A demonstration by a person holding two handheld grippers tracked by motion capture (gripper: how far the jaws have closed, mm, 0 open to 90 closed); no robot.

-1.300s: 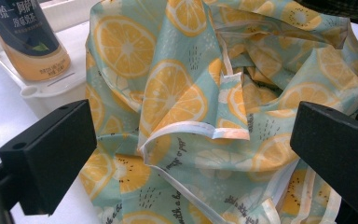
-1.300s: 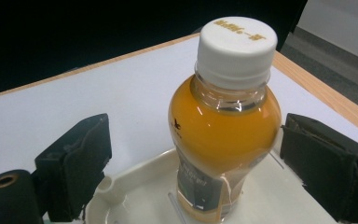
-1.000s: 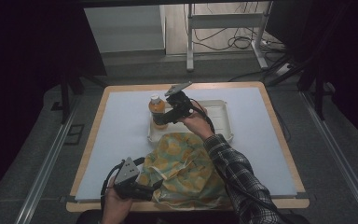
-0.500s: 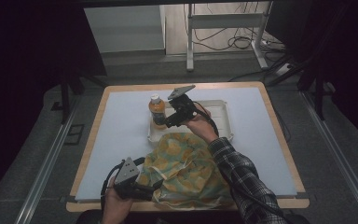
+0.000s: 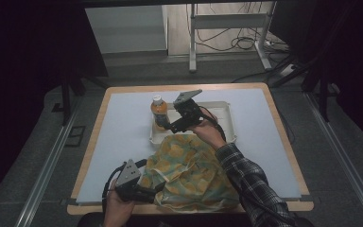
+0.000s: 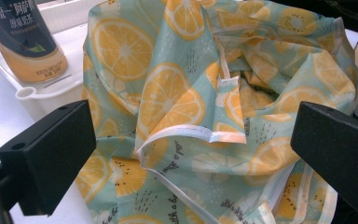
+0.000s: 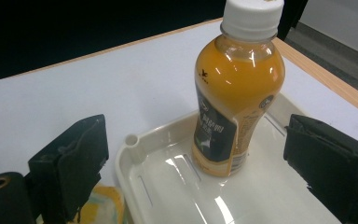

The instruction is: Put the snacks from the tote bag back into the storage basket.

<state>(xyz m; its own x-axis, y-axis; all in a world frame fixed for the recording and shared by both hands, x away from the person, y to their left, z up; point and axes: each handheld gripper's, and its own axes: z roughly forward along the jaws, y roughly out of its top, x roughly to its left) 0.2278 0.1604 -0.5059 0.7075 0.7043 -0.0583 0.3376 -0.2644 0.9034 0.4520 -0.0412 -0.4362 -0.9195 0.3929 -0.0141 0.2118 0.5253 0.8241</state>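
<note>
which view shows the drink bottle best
The right gripper view: the bottle stands whole, cap to base, in the white tray. The left gripper view catches its lower label; the high view shows it small.

Bare tray floor is lying open right of the bottle, giving passage there; the orange-print bag is crowding the tray's near rim, blocking approach to the bottle from that side.

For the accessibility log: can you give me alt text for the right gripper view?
A capped bottle of orange drink stands upright in a white plastic tray on a white tabletop. The right gripper is open, one black jaw at each side of the bottle, neither touching it.
</note>
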